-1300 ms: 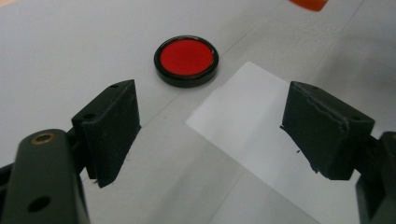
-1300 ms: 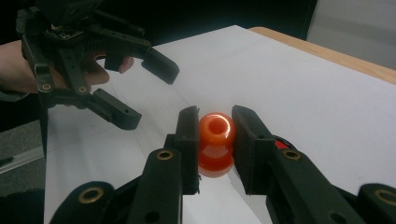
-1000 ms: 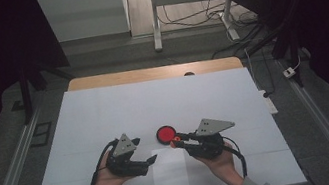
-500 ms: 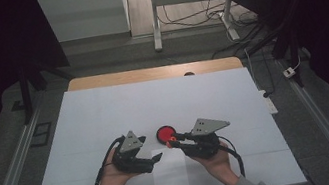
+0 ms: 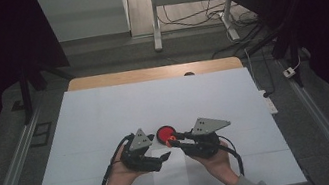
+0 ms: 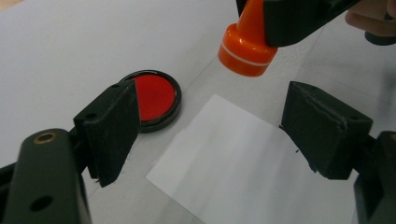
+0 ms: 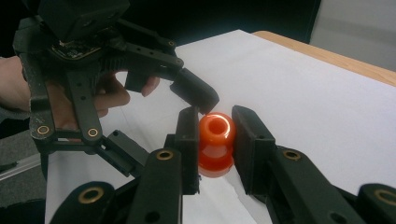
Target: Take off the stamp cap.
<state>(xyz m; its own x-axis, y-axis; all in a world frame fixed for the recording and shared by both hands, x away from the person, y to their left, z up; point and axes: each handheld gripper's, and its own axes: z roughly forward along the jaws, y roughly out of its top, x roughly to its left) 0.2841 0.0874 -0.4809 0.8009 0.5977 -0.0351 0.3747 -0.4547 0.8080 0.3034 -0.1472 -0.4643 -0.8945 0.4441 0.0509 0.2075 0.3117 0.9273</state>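
Observation:
My right gripper (image 7: 215, 128) is shut on an orange stamp (image 7: 215, 142), its jaws clamping the handle with the flat base pointing down. In the left gripper view the stamp (image 6: 245, 46) hangs just above the table, beside a round red ink pad (image 6: 156, 95). My left gripper (image 6: 210, 130) is open with nothing between its jaws, low over a white paper sheet (image 6: 243, 158). From above, the left gripper (image 5: 164, 156) and the right gripper (image 5: 173, 140) sit close together, just in front of the ink pad (image 5: 166, 133). One left finger (image 7: 194, 95) nearly touches the stamp's top.
A white mat (image 5: 106, 117) covers the table, with a wooden edge (image 5: 149, 73) at the far side. The paper sheet (image 5: 171, 177) lies near the front edge between the person's hands. Metal rails (image 5: 13, 168) run along both sides, and a desk frame (image 5: 155, 18) stands beyond.
My left gripper has slid to the right, toward the right gripper and the ink pad. The right gripper has kept still with the stamp in it.

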